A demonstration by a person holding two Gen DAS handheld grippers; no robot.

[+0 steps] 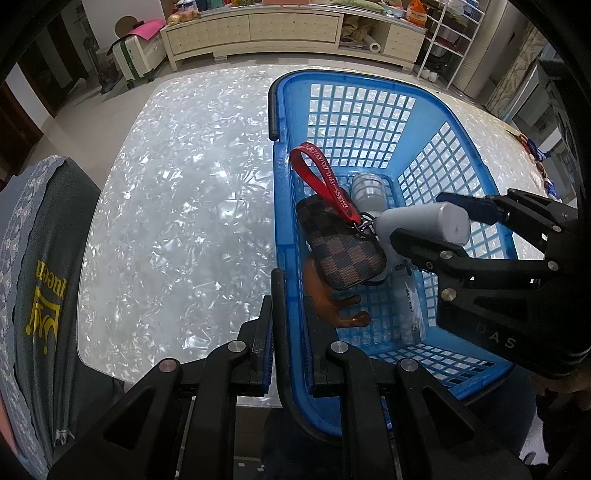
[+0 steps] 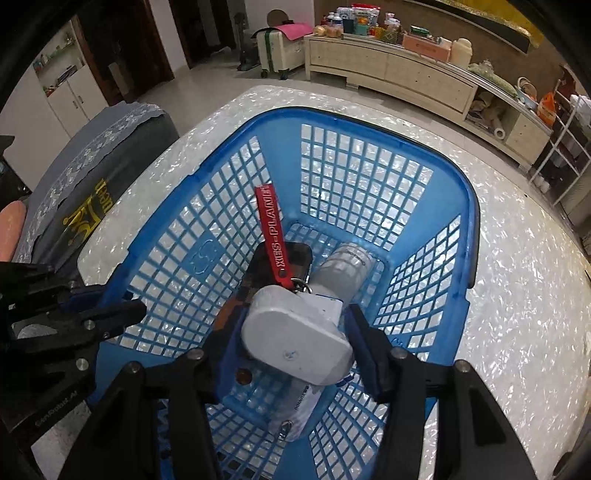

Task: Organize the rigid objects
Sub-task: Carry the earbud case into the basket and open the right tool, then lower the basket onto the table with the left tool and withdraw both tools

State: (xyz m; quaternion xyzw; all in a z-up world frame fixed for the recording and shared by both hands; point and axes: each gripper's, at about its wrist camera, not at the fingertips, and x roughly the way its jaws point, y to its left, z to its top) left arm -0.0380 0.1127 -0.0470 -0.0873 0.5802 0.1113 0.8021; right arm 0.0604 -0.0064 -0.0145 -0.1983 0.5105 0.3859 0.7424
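A blue plastic basket (image 1: 369, 75) (image 2: 332, 110) stands on the pearly table. My left gripper (image 1: 291, 291) (image 2: 107, 299) is shut on the basket's near left wall. Inside the basket my right gripper (image 2: 295, 314) (image 1: 421, 218) points down. A pale grey oval-based bottle (image 2: 295, 343) (image 1: 424, 221) lies between its fingers, and a gap shows beside the right pad (image 2: 364, 343). Under the bottle lie a brown checkered pouch (image 1: 343, 243) (image 2: 266, 266) with a red strap (image 1: 325, 181) (image 2: 271, 229), a white cylinder (image 1: 365, 190) (image 2: 343, 269), a brown toy (image 1: 332, 306) and a white packet (image 1: 410, 314).
A grey cushioned seat with yellow print (image 1: 37, 277) (image 2: 85, 206) sits against the table's left edge. Small colourful items (image 1: 535, 155) lie at the table's far right edge. Bare table top (image 1: 184, 203) spreads left of the basket. A long cabinet (image 1: 258, 29) stands beyond.
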